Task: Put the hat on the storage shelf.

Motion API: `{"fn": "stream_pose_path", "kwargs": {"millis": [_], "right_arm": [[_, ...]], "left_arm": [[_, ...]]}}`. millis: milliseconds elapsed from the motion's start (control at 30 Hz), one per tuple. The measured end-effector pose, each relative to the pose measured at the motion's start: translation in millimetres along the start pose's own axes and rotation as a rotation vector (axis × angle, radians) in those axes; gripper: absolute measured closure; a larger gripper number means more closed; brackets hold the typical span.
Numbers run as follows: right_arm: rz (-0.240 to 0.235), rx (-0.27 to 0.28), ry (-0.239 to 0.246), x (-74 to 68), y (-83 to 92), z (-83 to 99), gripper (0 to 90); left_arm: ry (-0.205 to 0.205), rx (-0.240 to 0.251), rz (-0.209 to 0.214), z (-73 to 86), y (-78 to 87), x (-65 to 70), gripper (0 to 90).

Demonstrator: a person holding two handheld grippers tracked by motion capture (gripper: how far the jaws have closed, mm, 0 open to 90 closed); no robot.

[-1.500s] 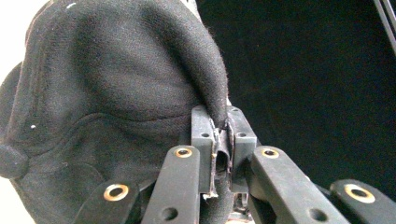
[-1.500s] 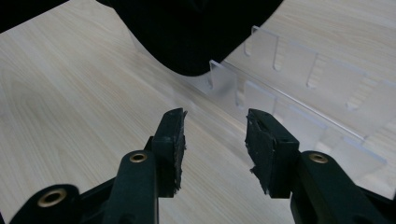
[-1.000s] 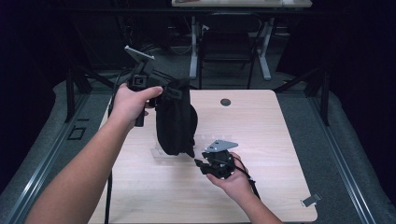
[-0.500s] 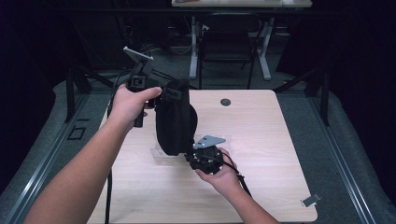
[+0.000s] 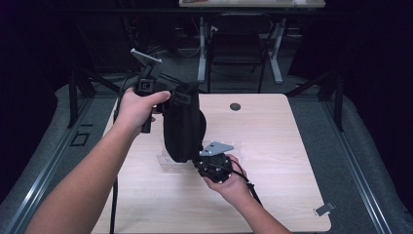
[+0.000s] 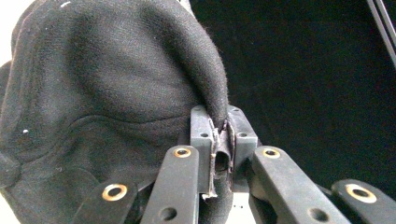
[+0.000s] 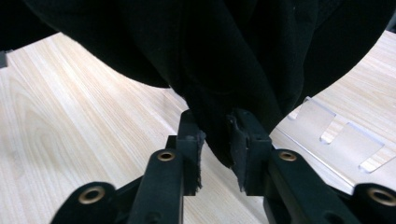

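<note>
A black cloth (image 5: 182,124) hangs over the wooden table (image 5: 277,141). My left gripper (image 5: 179,93) is shut on a fold at the cloth's top edge; the left gripper view shows the cloth (image 6: 107,93) pinched tight in that gripper (image 6: 220,135). My right gripper (image 5: 198,158) is at the cloth's lower end. Its jaws have just been closing, and a bunched corner of the cloth (image 7: 219,70) sits between them in the right gripper view. Both pads of the right gripper (image 7: 217,135) touch this corner.
A clear plastic plate with cut-out slots (image 7: 336,135) lies on the table under the cloth. A small dark disc (image 5: 235,106) sits near the far edge. Desk legs and a chair (image 5: 238,53) stand beyond the table. A small grey piece (image 5: 324,209) lies by the near right corner.
My right gripper has moved left to the cloth's lower end, and its jaws have narrowed around that corner. The left hand and the hanging cloth have stayed where they were.
</note>
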State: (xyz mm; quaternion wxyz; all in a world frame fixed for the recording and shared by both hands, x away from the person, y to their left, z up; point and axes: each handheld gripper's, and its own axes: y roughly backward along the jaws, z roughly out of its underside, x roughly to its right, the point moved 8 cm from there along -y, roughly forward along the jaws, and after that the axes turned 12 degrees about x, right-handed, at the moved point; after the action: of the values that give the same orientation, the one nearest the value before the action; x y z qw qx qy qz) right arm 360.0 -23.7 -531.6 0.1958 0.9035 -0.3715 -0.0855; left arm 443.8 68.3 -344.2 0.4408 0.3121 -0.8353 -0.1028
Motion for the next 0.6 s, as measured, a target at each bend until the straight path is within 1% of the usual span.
{"fn": "stream_pose_path", "kwargs": {"millis": [100, 133, 167, 200, 233, 267, 300, 333, 367, 433, 467, 533, 567, 600], "right_arm": [[0.018, 0.001, 0.024, 0.5, 0.6, 0.1, 77.8], [0.024, 0.009, 0.03, -0.3, 0.2, 0.4, 78.5], [0.029, 0.005, 0.047, 0.0, 1.0, 1.1, 79.1], [0.031, 0.014, 0.051, -0.6, 0.6, 1.2, 79.6], [0.041, 0.009, 0.073, 0.3, 1.6, 1.9, 80.1], [0.044, 0.018, 0.073, -0.2, 1.2, 2.2, 80.1], [0.04, 0.014, 0.078, -0.1, 1.8, 2.8, 80.2], [0.04, 0.018, 0.081, -0.1, 2.4, 4.0, 80.3], [0.04, 0.018, 0.081, -0.1, 2.4, 4.0, 80.3], [0.044, 0.025, 0.076, 0.3, 2.6, 4.3, 80.9], [0.05, 0.021, 0.079, 1.1, 3.3, 4.5, 81.3], [0.059, 0.017, 0.085, 2.5, 4.1, 5.5, 82.3], [0.071, 0.006, 0.087, 5.3, 4.9, 8.1, 83.3], [0.073, 0.012, 0.074, 5.8, 4.3, 9.1, 83.5]], "left_arm": [[-0.007, 0.006, 0.006, -1.2, -1.5, 0.9, 80.9], [0.001, 0.007, 0.011, -1.3, -2.4, 1.9, 80.3], [-0.004, 0.006, 0.018, -1.5, -2.8, 2.0, 79.1], [0.004, 0.003, 0.033, -1.1, -3.7, 3.8, 77.3], [0.004, -0.006, 0.046, -0.3, -4.3, 5.1, 75.7], [-0.002, -0.008, 0.049, 0.0, -4.8, 5.8, 74.7], [0.0, -0.012, 0.056, 0.7, -4.9, 7.6, 73.9], [-0.001, -0.013, 0.06, 1.1, -5.1, 9.2, 69.6], [-0.004, -0.008, 0.064, 0.9, -5.1, 9.7, 69.6], [-0.013, -0.003, 0.067, 0.3, -3.2, 10.6, 65.9], [-0.007, 0.003, 0.07, -0.3, -1.8, 11.4, 64.8], [-0.016, 0.011, 0.075, -1.3, 2.0, 10.6, 62.9], [-0.015, 0.014, 0.077, -1.6, 5.5, 9.0, 63.0], [-0.015, 0.014, 0.077, -1.6, 5.5, 9.0, 63.0]]}}
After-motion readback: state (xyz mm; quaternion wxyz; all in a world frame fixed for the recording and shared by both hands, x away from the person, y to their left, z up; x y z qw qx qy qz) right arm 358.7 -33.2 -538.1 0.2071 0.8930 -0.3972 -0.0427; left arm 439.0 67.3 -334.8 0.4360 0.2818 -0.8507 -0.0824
